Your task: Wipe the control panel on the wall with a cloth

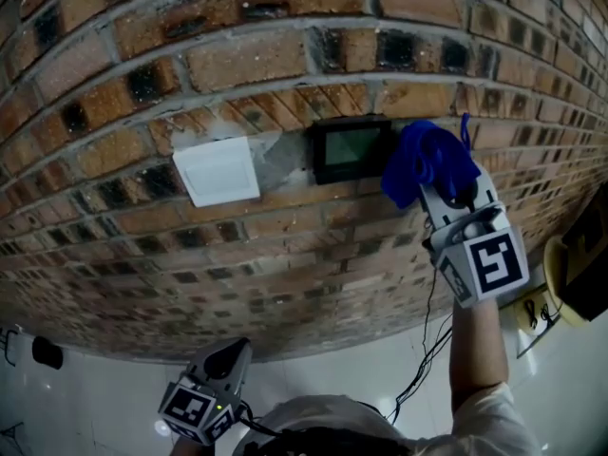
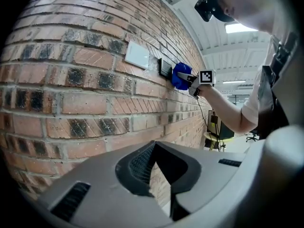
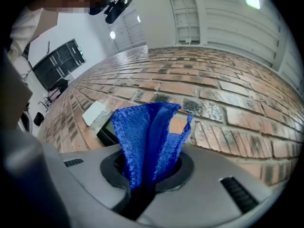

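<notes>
1. Jaws on the right gripper are clamped tight on a blue cloth. In the right gripper view the cloth sticks up out of them in a loose, folded bunch.
2. That gripper is held up against the brick wall, with the person's arm reaching up to it from the bottom right of the head view.
3. The control panel is a small black-framed screen mounted on the wall. The cloth sits right at the panel's right edge and overlaps that edge a bit in the head view, while the screen itself is uncovered.
4. From the left gripper view, the cloth looks pressed against the bricks just beside the panel.
5. A white square plate is on the wall just left of the panel, with a grey patch between them.
6. The left gripper hangs low, near the bottom edge of the wall and well apart from the panel. Its jaws are drawn together at the tips with nothing between them.
7. Thin black cables hang down the wall below the right gripper.
</notes>
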